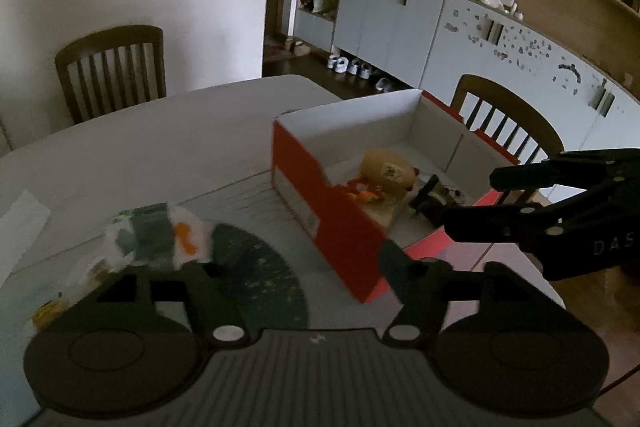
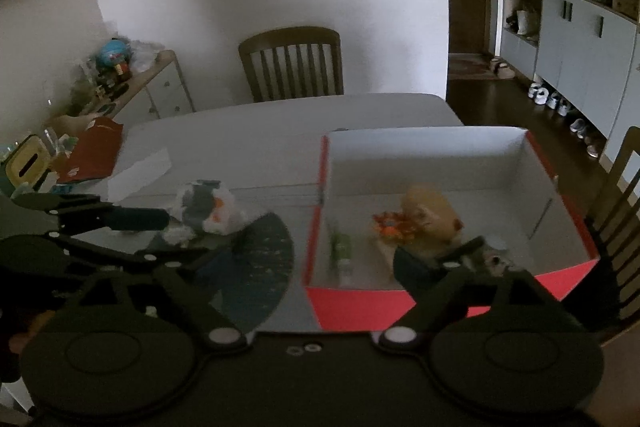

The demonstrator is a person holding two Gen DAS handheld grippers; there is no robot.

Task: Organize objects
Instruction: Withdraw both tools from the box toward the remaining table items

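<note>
An open red box with white inside [image 1: 320, 195] [image 2: 440, 155] stands on the white table. In it lie a tan plush toy [image 1: 386, 171] [image 2: 430, 213], an orange toy [image 2: 390, 225] and a green item [image 2: 342, 251]. A crumpled white, green and orange bag [image 1: 156, 241] [image 2: 208, 209] lies left of the box, beside a dark fan-shaped object [image 1: 260, 279] [image 2: 256, 267]. My left gripper [image 1: 296, 267] [image 2: 200, 233] is open around the bag and fan. My right gripper [image 2: 320, 255] [image 1: 464, 199] is open, its right finger over the box's near corner.
A white paper [image 2: 140, 173] lies on the table [image 1: 160, 139] at the left. Wooden chairs stand at the far side [image 2: 294, 65] and right [image 1: 508, 123]. A cluttered sideboard [image 2: 120, 87] is at the left; cabinets [image 1: 400, 23] line the far wall.
</note>
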